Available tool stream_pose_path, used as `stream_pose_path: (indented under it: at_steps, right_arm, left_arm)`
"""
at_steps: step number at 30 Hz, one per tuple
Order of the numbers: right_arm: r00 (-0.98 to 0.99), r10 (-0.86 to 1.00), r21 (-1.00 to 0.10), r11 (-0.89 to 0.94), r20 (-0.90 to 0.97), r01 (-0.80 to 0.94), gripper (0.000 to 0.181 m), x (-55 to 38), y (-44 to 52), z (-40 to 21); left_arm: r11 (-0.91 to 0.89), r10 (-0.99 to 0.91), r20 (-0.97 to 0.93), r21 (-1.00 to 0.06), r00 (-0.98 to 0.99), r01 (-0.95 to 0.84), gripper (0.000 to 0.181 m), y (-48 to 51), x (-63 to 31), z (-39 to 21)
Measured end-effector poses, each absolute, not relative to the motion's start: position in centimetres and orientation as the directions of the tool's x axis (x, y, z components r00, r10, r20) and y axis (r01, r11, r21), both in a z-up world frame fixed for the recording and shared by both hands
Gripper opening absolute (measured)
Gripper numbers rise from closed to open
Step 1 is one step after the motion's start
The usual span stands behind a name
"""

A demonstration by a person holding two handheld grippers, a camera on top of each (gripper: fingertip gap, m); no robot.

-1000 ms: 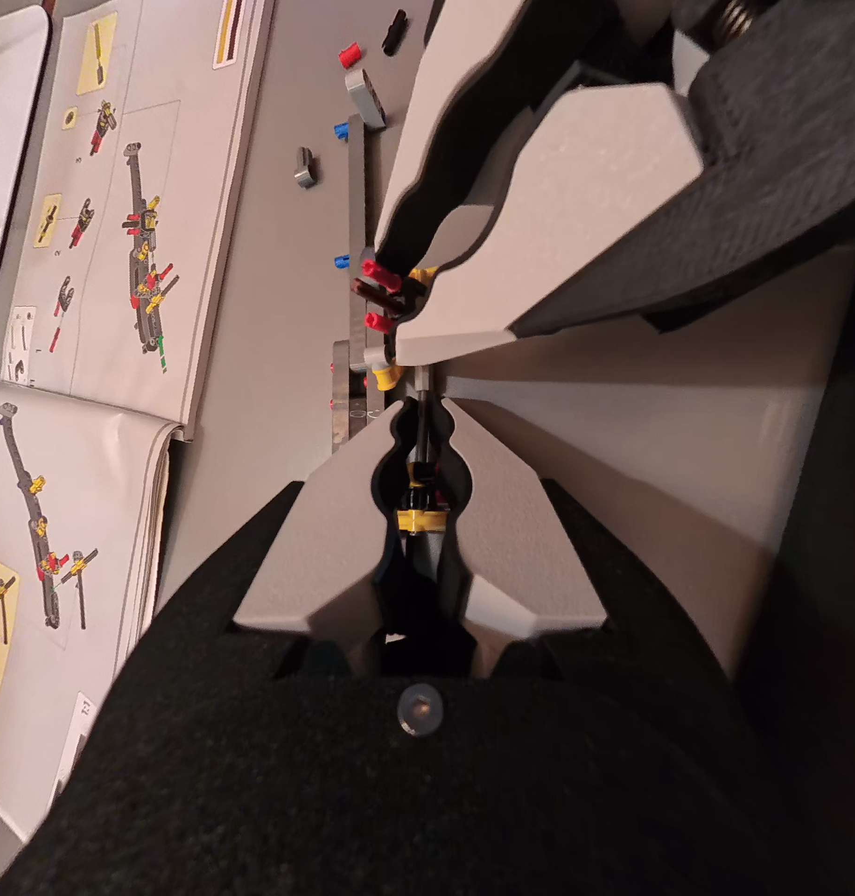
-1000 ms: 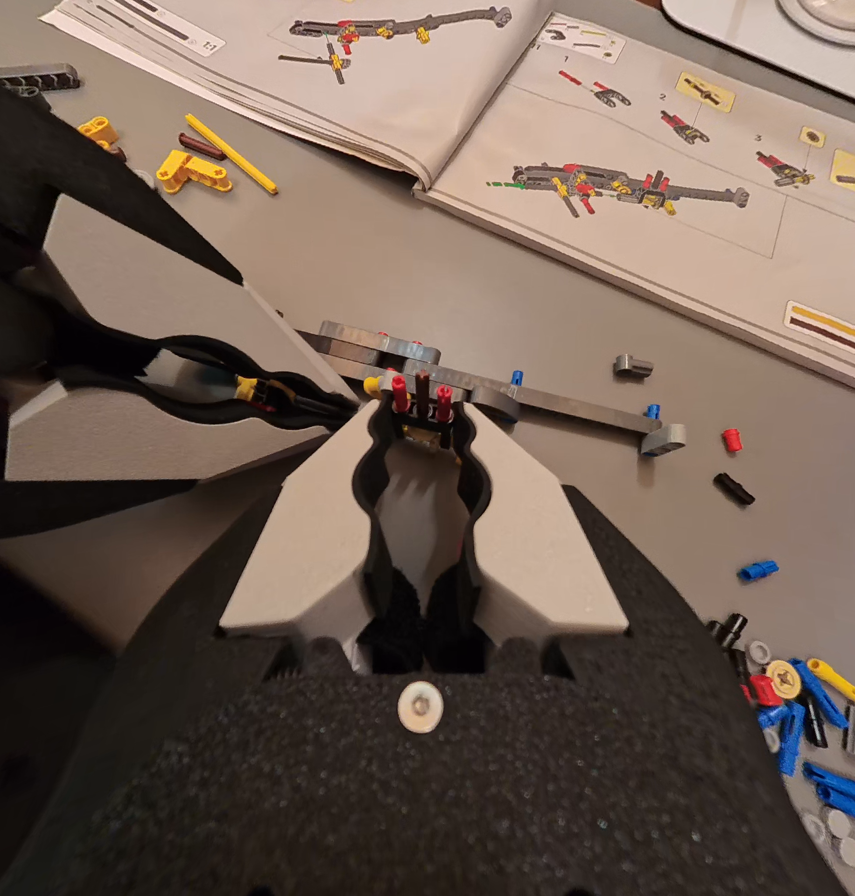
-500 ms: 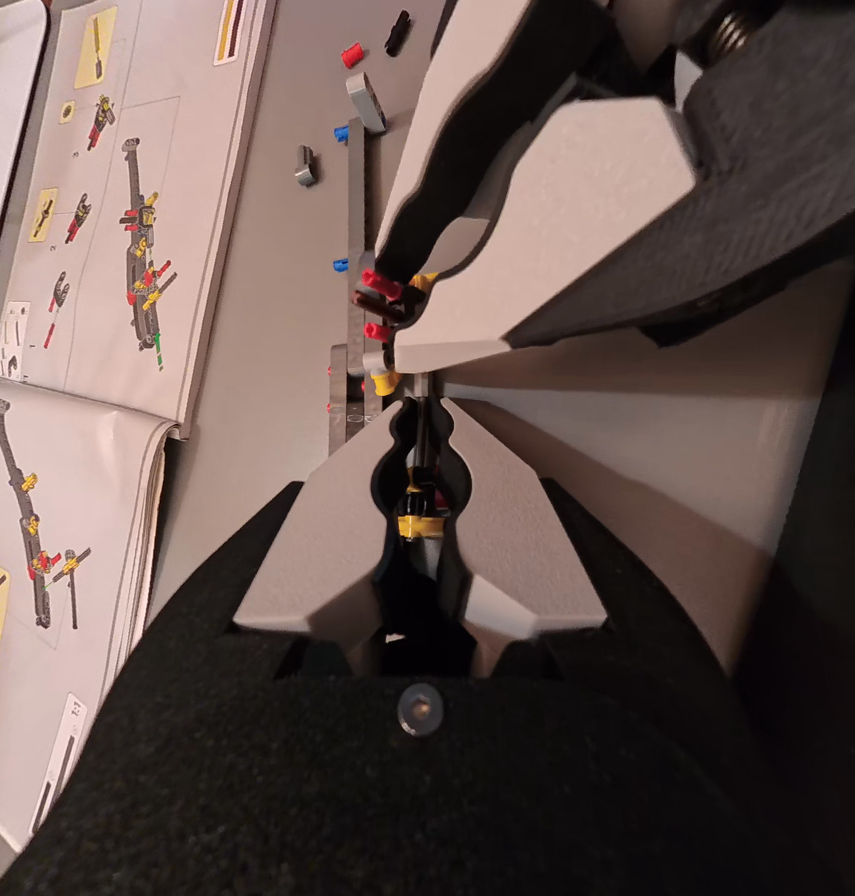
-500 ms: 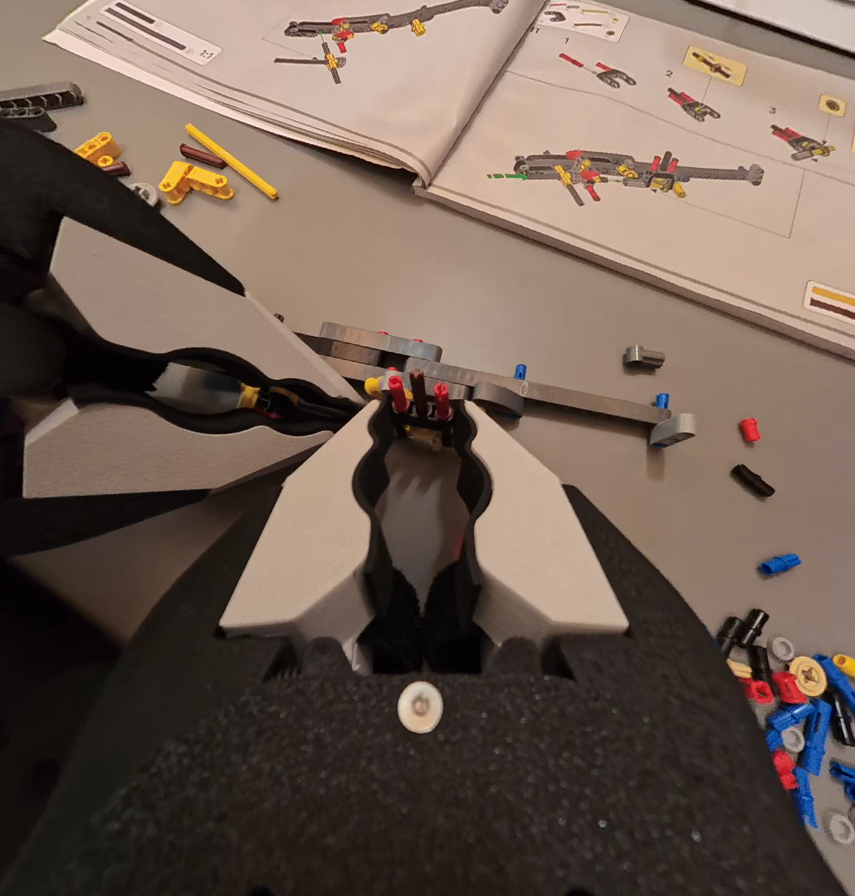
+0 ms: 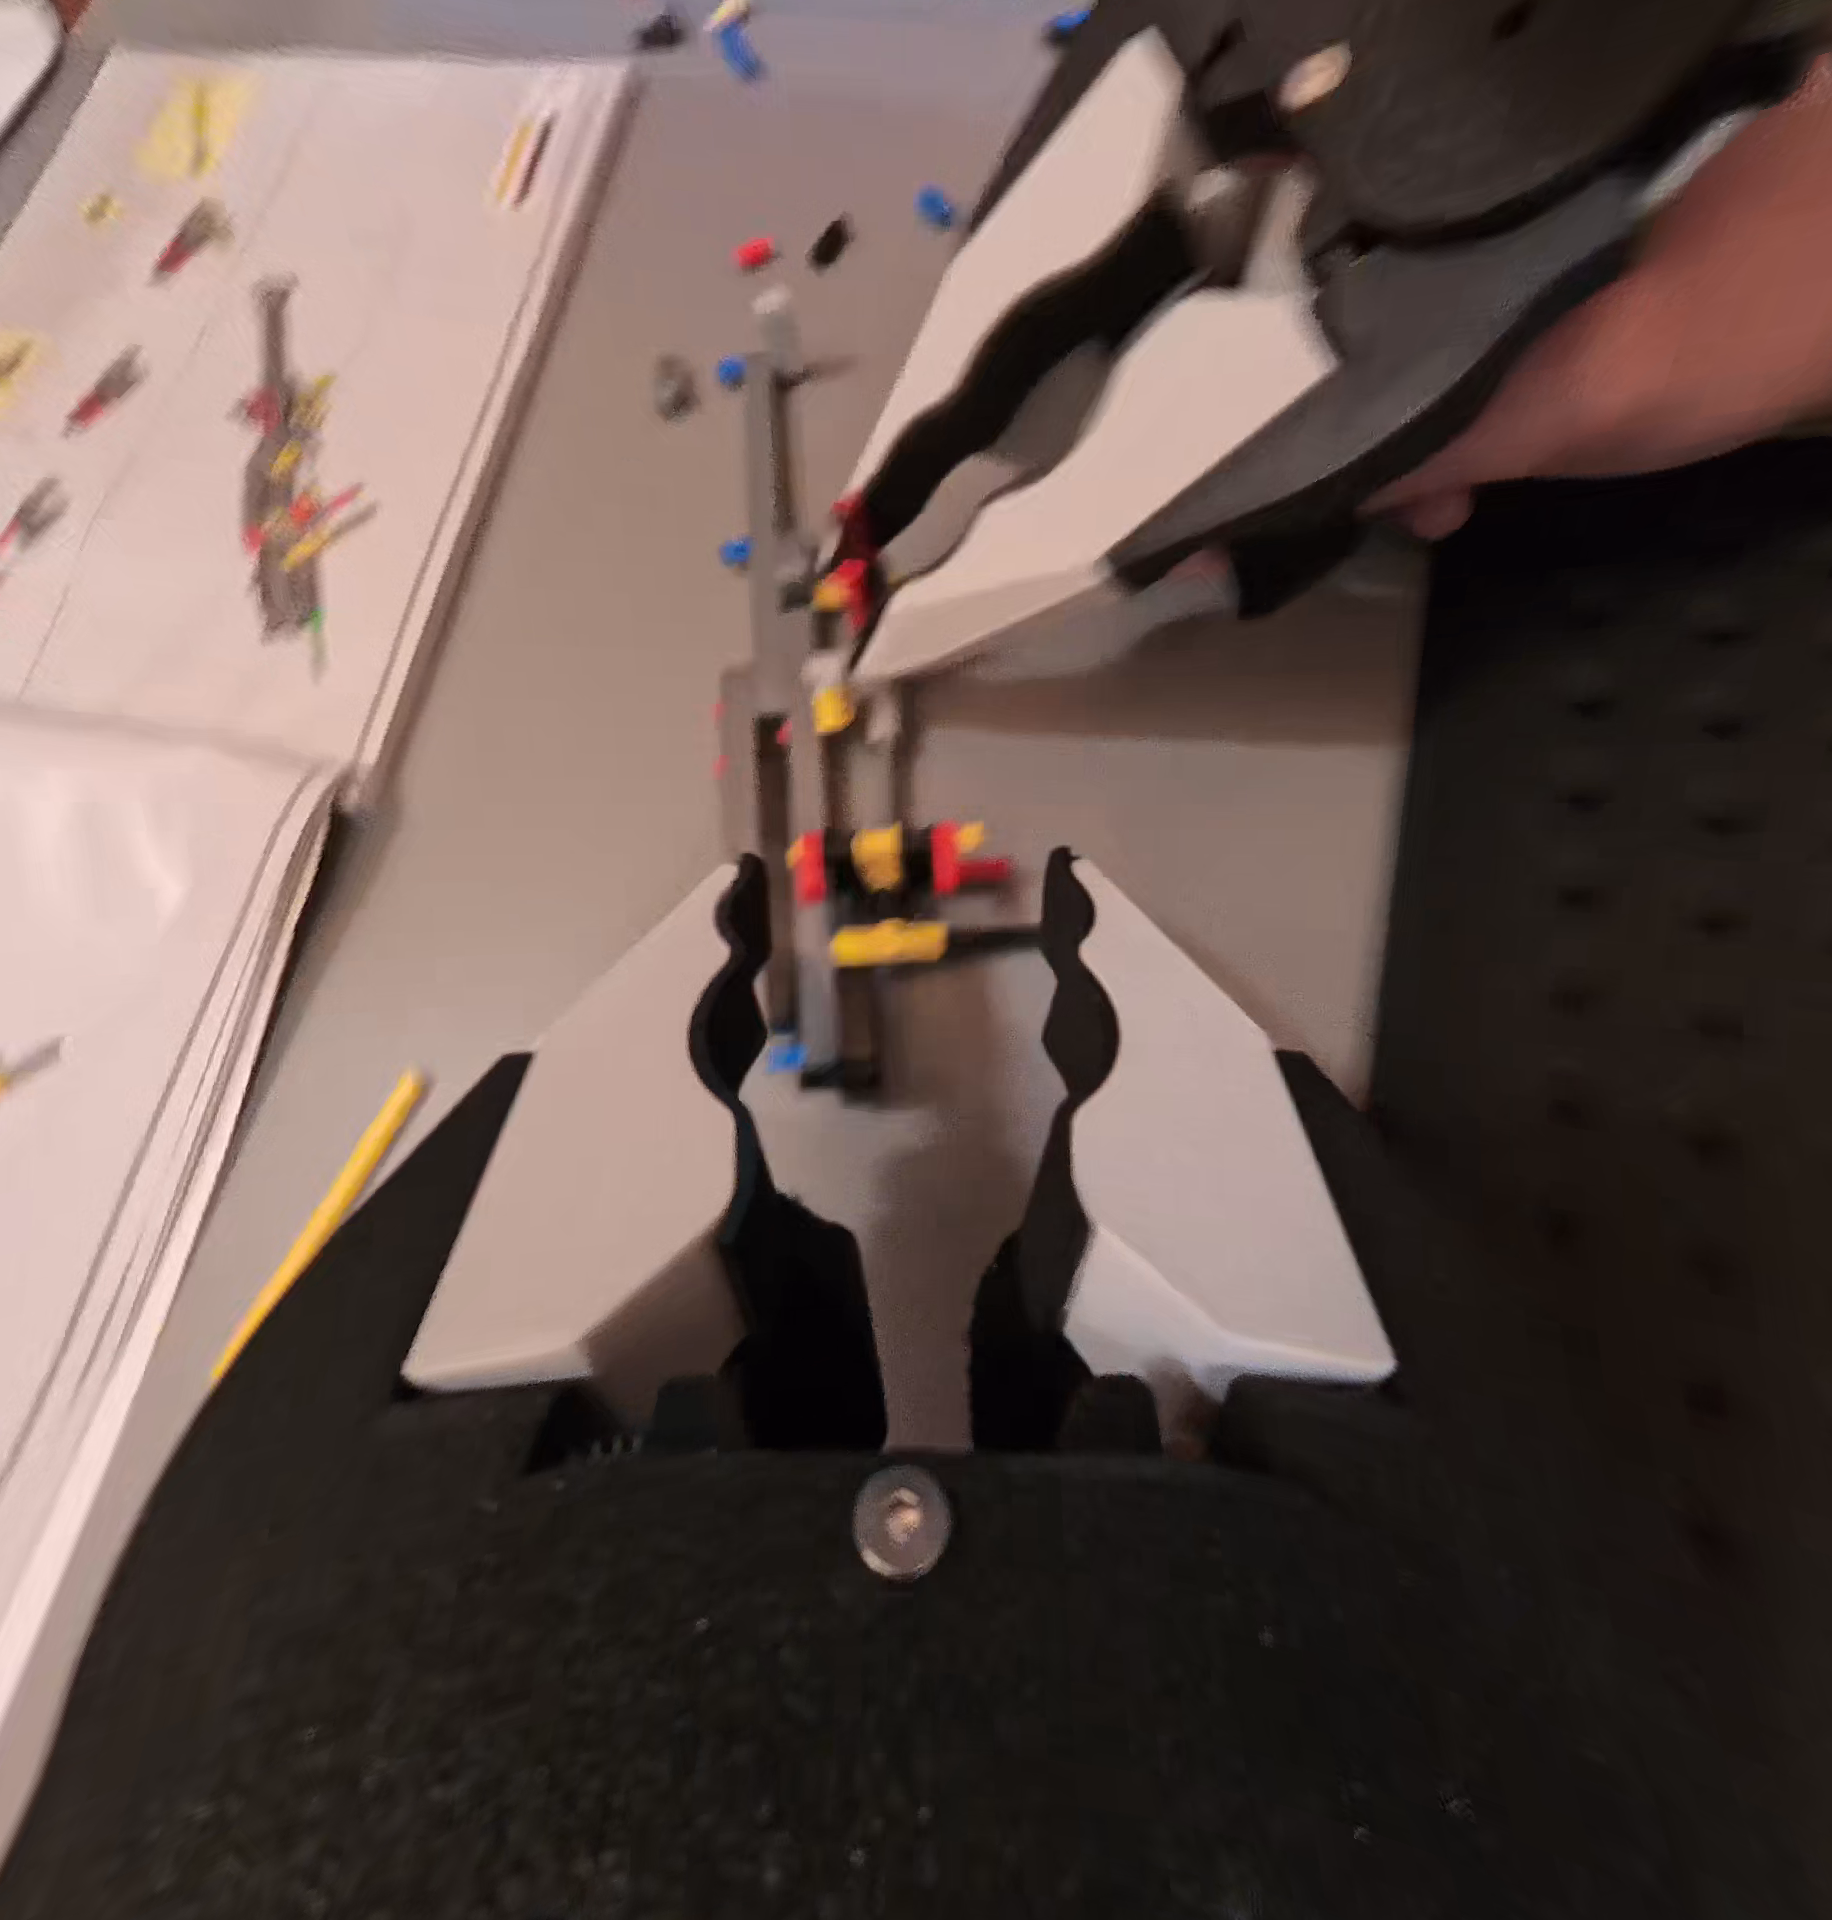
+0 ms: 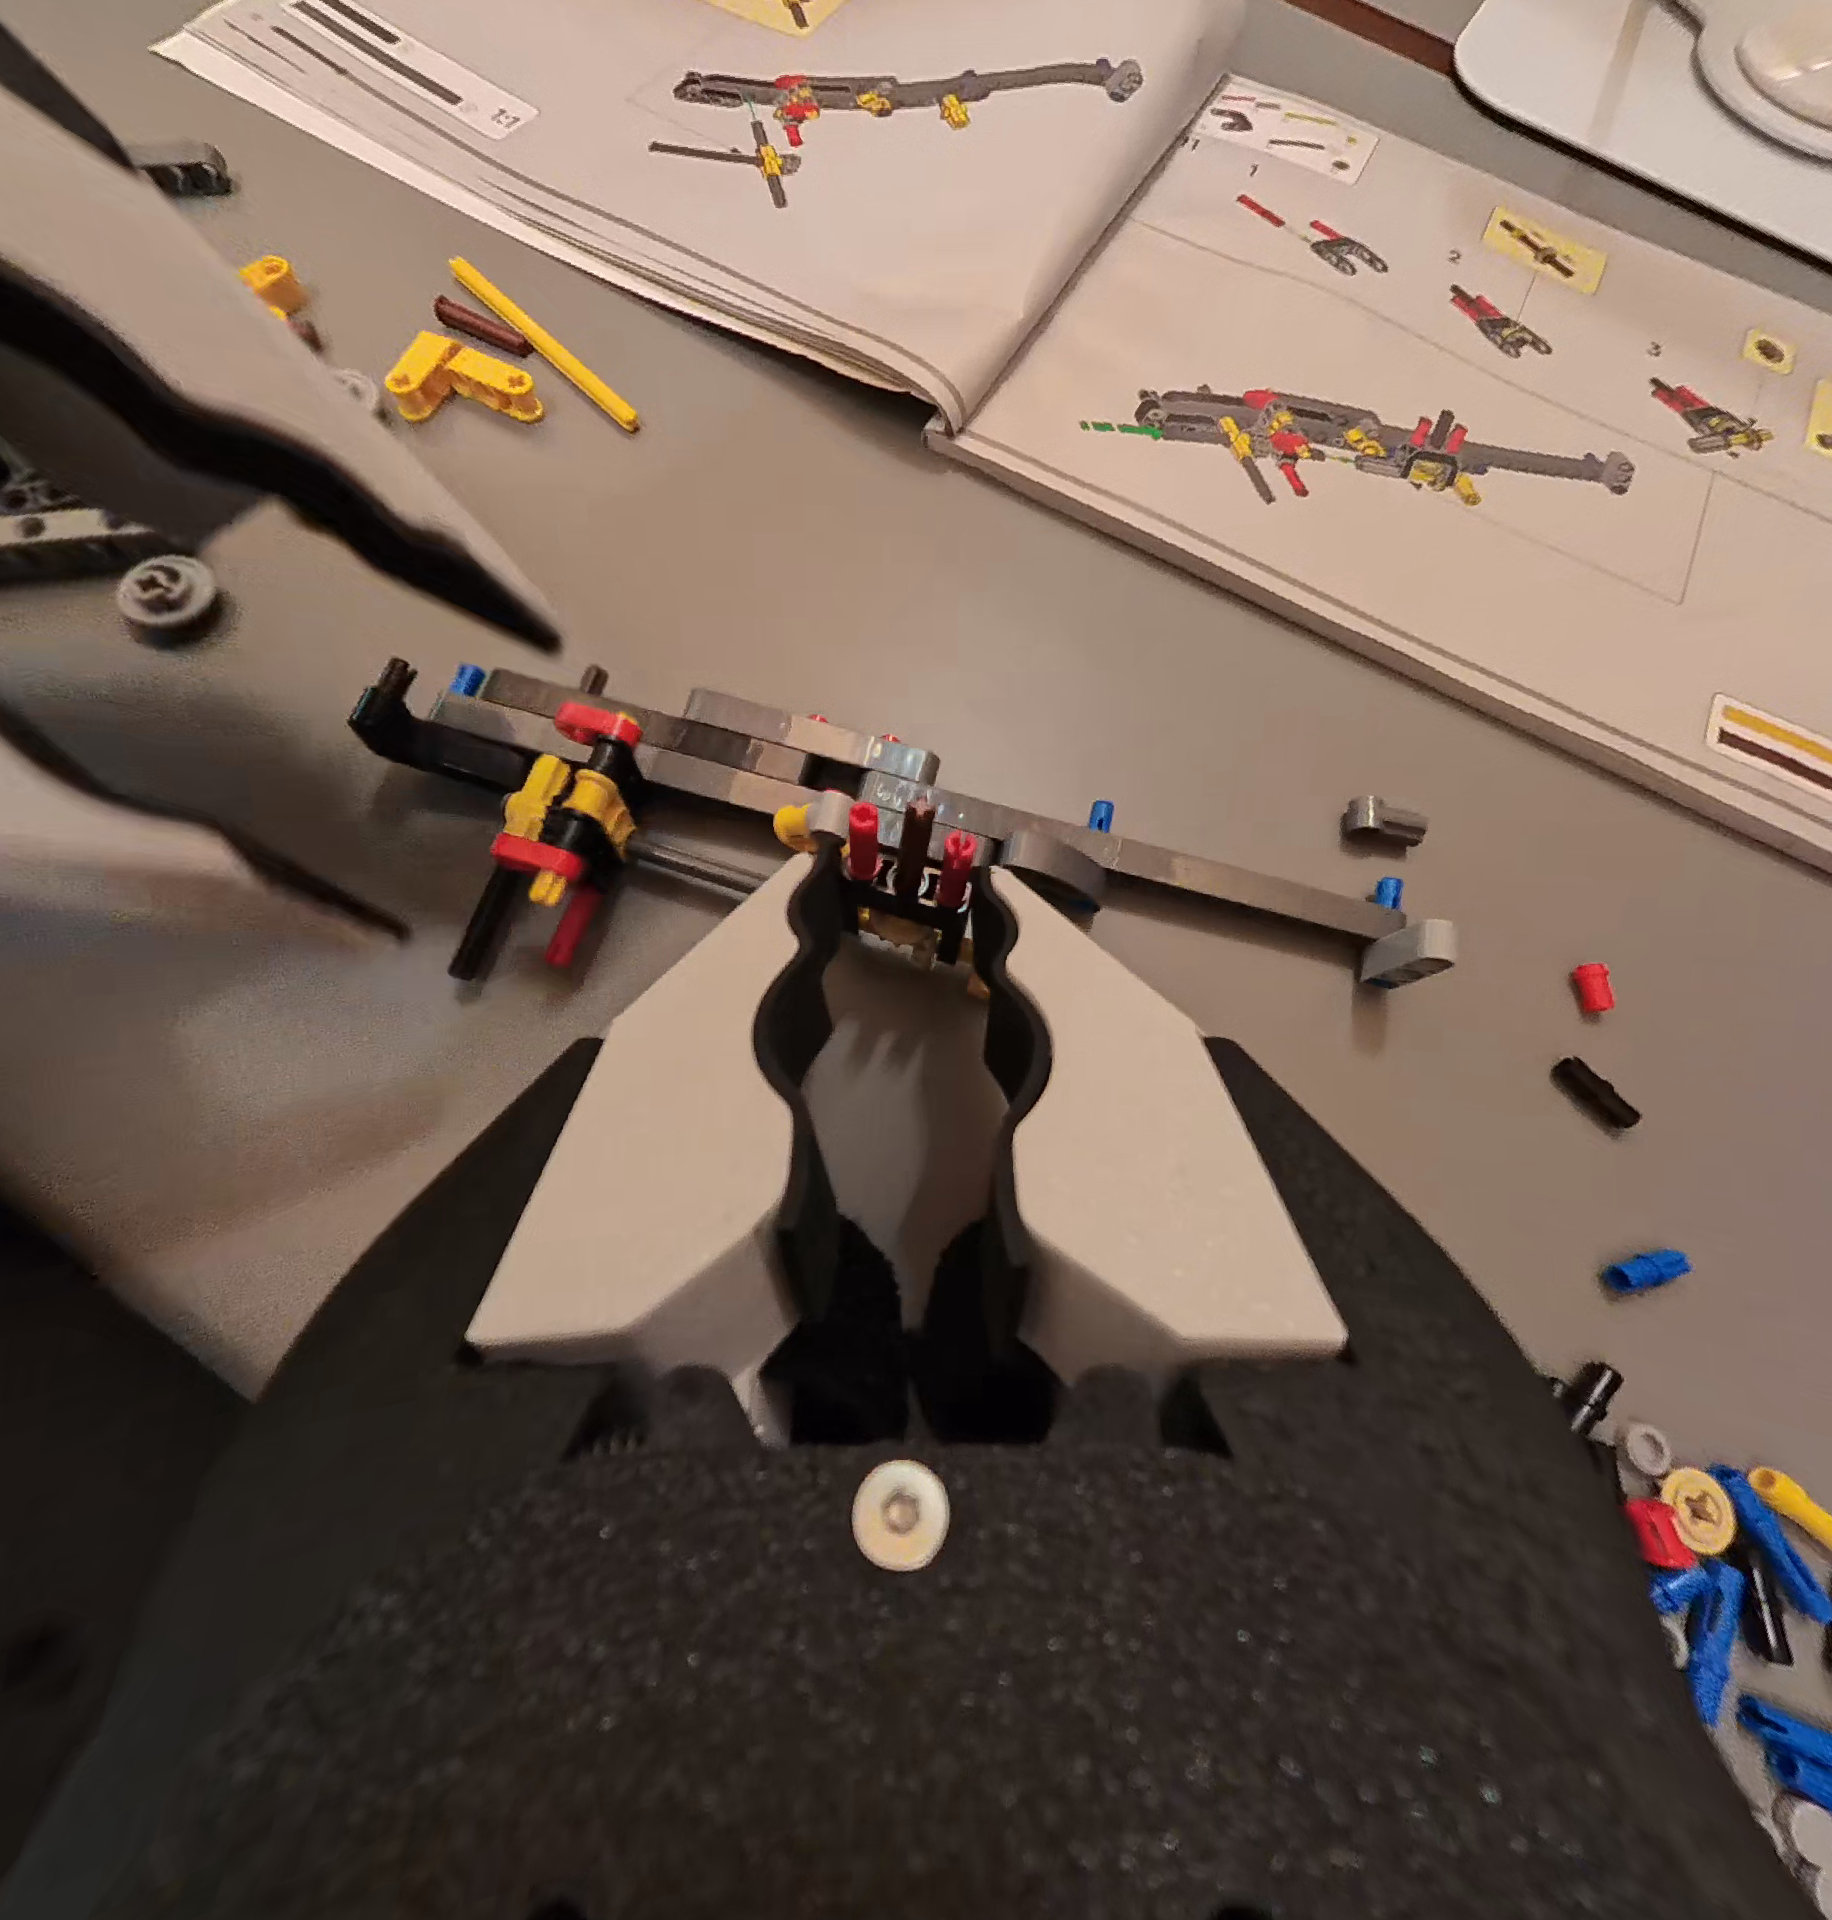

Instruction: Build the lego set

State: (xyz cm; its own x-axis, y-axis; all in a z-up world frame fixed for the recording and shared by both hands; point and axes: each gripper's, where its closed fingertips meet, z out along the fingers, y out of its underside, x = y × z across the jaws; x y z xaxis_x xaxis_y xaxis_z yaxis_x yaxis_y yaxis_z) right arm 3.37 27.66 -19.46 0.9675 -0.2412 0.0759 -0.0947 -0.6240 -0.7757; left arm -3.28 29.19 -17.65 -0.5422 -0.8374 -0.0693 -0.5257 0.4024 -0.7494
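The lego assembly, a long grey beam (image 6: 1203, 873) with blue, red and yellow pins, lies flat on the grey table. My right gripper (image 6: 904, 883) is shut on a black block with red and brown pins (image 6: 912, 862) at the beam's middle. It also shows in the left wrist view (image 5: 855, 592). My left gripper (image 5: 904, 873) is open and empty, just short of the yellow, red and black connector cluster (image 5: 881, 862) on the beam's end. That cluster also shows in the right wrist view (image 6: 569, 821). The left wrist view is blurred.
The open instruction booklet (image 6: 995, 260) lies behind the beam. A yellow axle (image 6: 543, 343) and a yellow connector (image 6: 460, 379) lie at the back left. Loose red (image 6: 1592, 987), black (image 6: 1596, 1091) and blue (image 6: 1644, 1270) pins lie to the right, with a pile of parts (image 6: 1743, 1558) beyond. Tip to tip, the grippers are about 8 centimetres apart.
My left gripper has opened, let go of the yellow connector cluster and drawn back from it. My right gripper stays shut on the pin block.
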Motion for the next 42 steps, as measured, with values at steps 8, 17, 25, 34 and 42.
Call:
stream_pose_path:
  at_steps: [8,17,25,34,42]
  right_arm:
    - [0.974,-0.208,-0.782,-0.620,0.085,-0.064,0.024,3.0,28.0,-19.4]
    - [0.986,-0.147,-0.808,-0.589,0.080,-0.022,0.024,2.9,28.6,-19.4]
    - [0.966,-0.220,-0.770,-0.637,0.136,-0.037,0.043,3.7,27.9,-19.6]
    - [0.941,-0.207,-0.728,-0.684,0.268,0.057,0.026,3.0,28.1,-19.8]
    - [0.973,-0.216,-0.756,-0.650,0.084,-0.079,0.024,2.8,28.2,-20.0]
  left_arm:
    - [0.379,-0.851,-0.007,-0.700,-0.526,-0.605,0.032,31.7,-4.5,-21.1]
    - [0.415,-0.825,-0.022,-0.701,-0.565,-0.579,0.026,32.1,-4.4,-21.2]
    - [0.374,-0.853,-0.005,-0.704,-0.523,-0.604,0.024,32.3,-4.2,-21.2]
    - [0.368,-0.860,-0.010,-0.704,-0.510,-0.607,0.023,32.3,-4.2,-21.2]
    - [0.368,-0.859,-0.007,-0.703,-0.511,-0.608,0.023,32.3,-4.2,-21.2]
